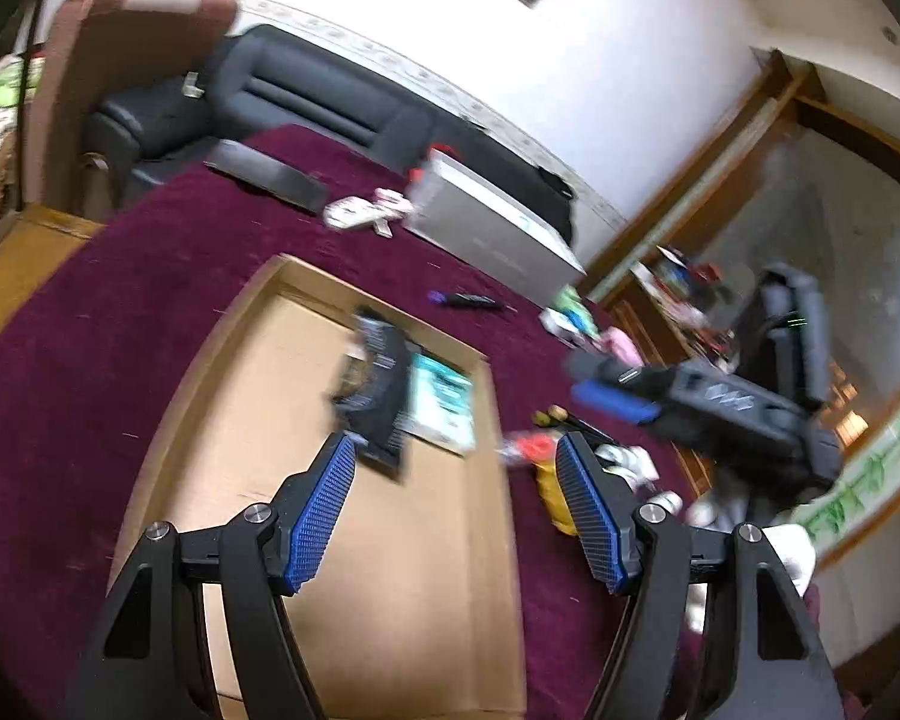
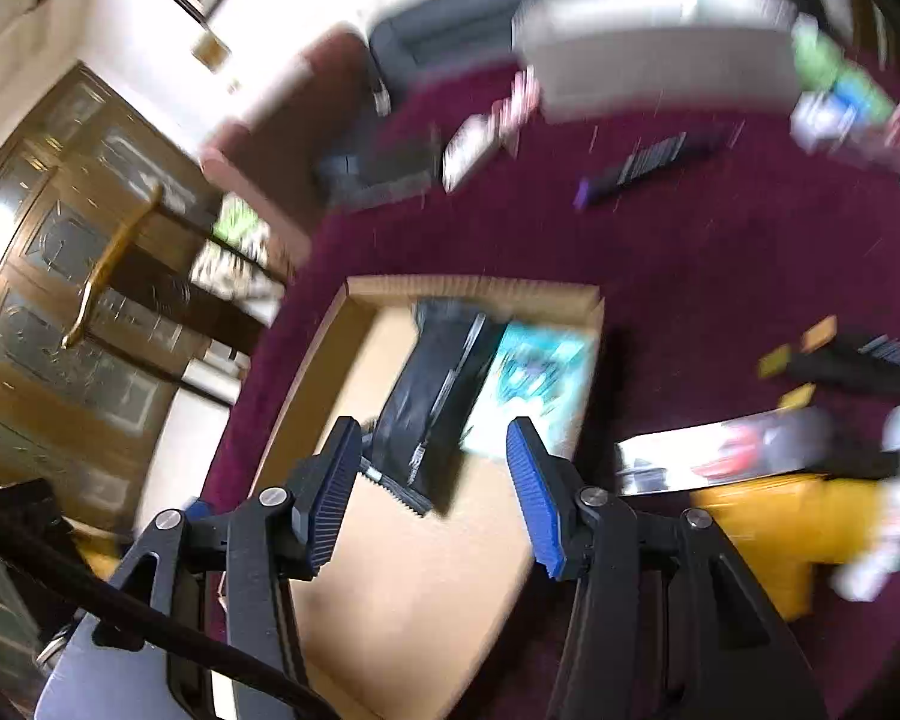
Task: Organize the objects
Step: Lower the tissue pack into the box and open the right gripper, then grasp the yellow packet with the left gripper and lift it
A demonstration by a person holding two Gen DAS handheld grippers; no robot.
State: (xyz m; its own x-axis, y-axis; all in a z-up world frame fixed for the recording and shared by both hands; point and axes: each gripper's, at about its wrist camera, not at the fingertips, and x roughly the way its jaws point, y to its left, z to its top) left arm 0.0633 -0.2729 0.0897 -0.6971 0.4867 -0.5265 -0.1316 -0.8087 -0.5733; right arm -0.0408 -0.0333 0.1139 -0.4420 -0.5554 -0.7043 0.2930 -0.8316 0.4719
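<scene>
A shallow cardboard box (image 1: 390,570) lies on the maroon tablecloth; it also shows in the right wrist view (image 2: 426,588). In its far corner lie a black packet (image 1: 375,390) (image 2: 432,396) and a teal-and-white packet (image 1: 441,402) (image 2: 534,384). My left gripper (image 1: 456,450) is open and empty above the box. My right gripper (image 2: 432,432) is open and empty above the box, near the black packet. The right gripper's body (image 1: 708,414) shows in the left wrist view, to the right of the box.
Loose objects lie on the cloth: a yellow packet (image 2: 774,528), a shiny packet (image 2: 720,450), a black remote (image 2: 648,162) (image 1: 468,300), a grey box (image 1: 492,222), white and pink items (image 1: 366,213), small packets (image 1: 576,318). A dark sofa (image 1: 282,90) stands behind.
</scene>
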